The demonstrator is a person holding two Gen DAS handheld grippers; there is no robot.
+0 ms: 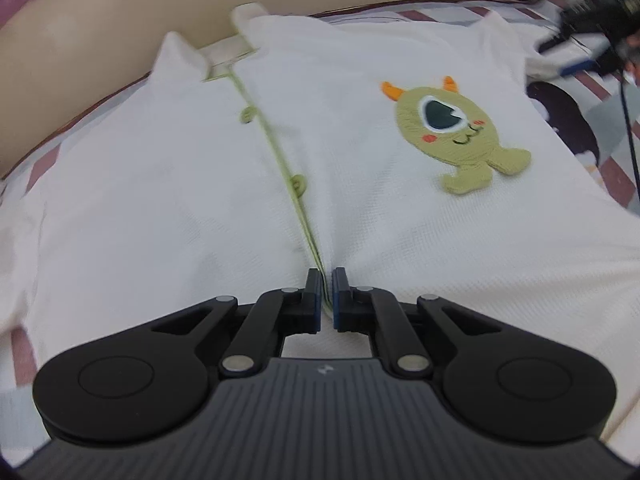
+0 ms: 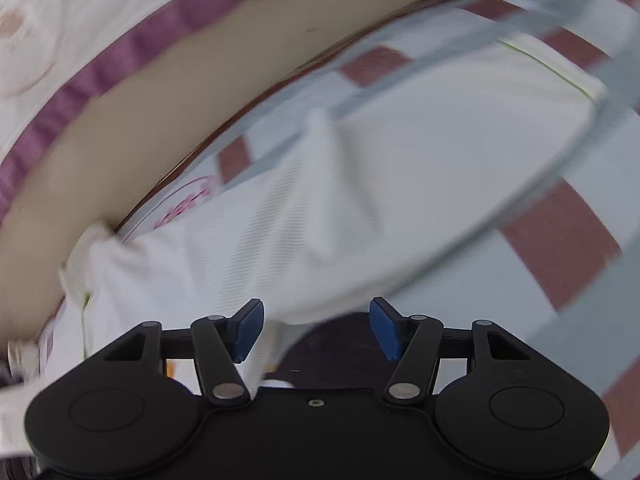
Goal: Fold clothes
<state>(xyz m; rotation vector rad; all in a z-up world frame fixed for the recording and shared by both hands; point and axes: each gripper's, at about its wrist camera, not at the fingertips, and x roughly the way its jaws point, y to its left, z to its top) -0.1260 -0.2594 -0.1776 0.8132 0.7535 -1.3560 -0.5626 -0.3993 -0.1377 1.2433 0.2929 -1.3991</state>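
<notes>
White shirt point(image 1: 168, 184) with a green monster patch point(image 1: 452, 132) lies flat on the striped sheet point(image 2: 556, 236). Left gripper point(image 1: 327, 292) pinches its green placket point(image 1: 280, 152); right gripper point(image 2: 316, 328) gapes wide, empty, above the sleeve point(image 2: 224, 248).

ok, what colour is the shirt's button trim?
Light green trim on the white shirt; clearest in the left wrist view.

Bedsheet point(image 1: 612, 176), pale with reddish-brown blocks and grey bands, runs under and to both sides of the tongs. Dark rounded print on sheet point(image 1: 568, 120) to the right and ahead of the left tongs. Beige headboard/padded edge point(image 2: 120, 140) ahead, upper left. Beyond it, cream fabric with purple stripe point(image 2: 132, 44). Black cable point(image 1: 628, 128) at far right.
</notes>
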